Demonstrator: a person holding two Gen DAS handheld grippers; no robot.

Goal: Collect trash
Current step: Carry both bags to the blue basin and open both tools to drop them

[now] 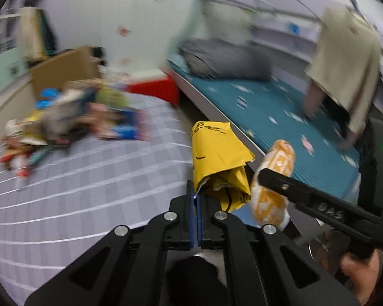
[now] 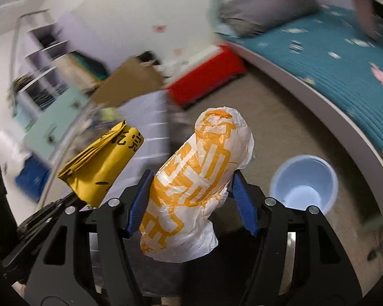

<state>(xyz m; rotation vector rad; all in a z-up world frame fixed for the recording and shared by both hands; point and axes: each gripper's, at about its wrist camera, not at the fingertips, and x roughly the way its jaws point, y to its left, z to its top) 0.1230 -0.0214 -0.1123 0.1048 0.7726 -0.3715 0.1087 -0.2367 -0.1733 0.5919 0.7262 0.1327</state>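
Left gripper: blue pads pressed together on the lower edge of a yellow wrapper, which stands up and forward from the fingers, crumpled, with black marks on it. In the right wrist view the same yellow wrapper juts out at the left, pinched at its lower end by the left gripper's dark fingers.

Right gripper: blue pads clamped on both sides of a white bag with orange print. Bag is bulky, stands upright between the pads and leans slightly right at the top. Jaws held fairly wide by the bag's bulk. In the left wrist view the right gripper reaches in from the right with the white bag at its tip, just beside the yellow wrapper; touching or not, cannot tell.

Both items are held in the air, clear of the floor.

Bin: pale blue, round, open top facing the camera, on the brown floor to the right of the right gripper and below it. Inside looks bare as far as visible.

Surroundings, blurred:
- Pile of mixed litter on a grey checked mat, well left of the left gripper.
- Cardboard box behind the pile.
- Red box against the wall.
- Bed with teal cover on the right, grey pillow at its head.
- Person in a beige top leaning over the bed.
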